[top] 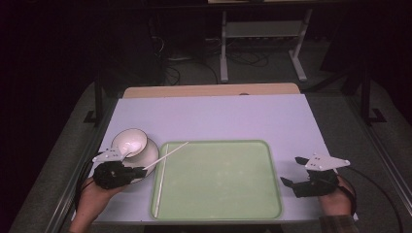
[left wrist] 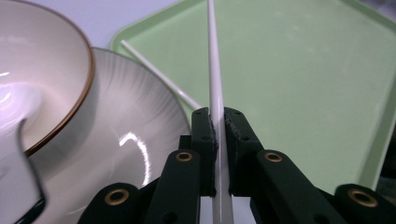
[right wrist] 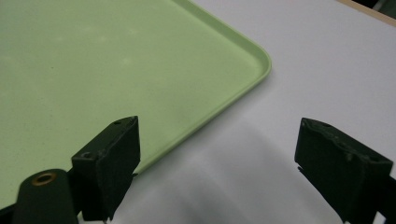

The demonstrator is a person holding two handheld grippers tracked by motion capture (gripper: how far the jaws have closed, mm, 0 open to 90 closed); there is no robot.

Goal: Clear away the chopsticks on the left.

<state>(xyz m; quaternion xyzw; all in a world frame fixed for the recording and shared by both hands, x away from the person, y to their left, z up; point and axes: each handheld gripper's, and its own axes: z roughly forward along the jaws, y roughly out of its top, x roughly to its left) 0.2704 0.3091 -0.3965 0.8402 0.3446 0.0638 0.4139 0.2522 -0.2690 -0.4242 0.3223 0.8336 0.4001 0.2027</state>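
- While my left gripper (left wrist: 218,126) was clamped on one white chopstick (left wrist: 215,88), its length ran out from the jaws over the green tray (top: 252,194).
- Second chopstick (top: 160,182) lay along the tray's left edge, just beside the bowl (top: 129,141) on its plate (top: 148,154); the left hand looked nearer.
- Right gripper (top: 295,172) was spread apart, empty, off the tray's right edge.

no text, label, brand, number or sign can be read on anything in these views.
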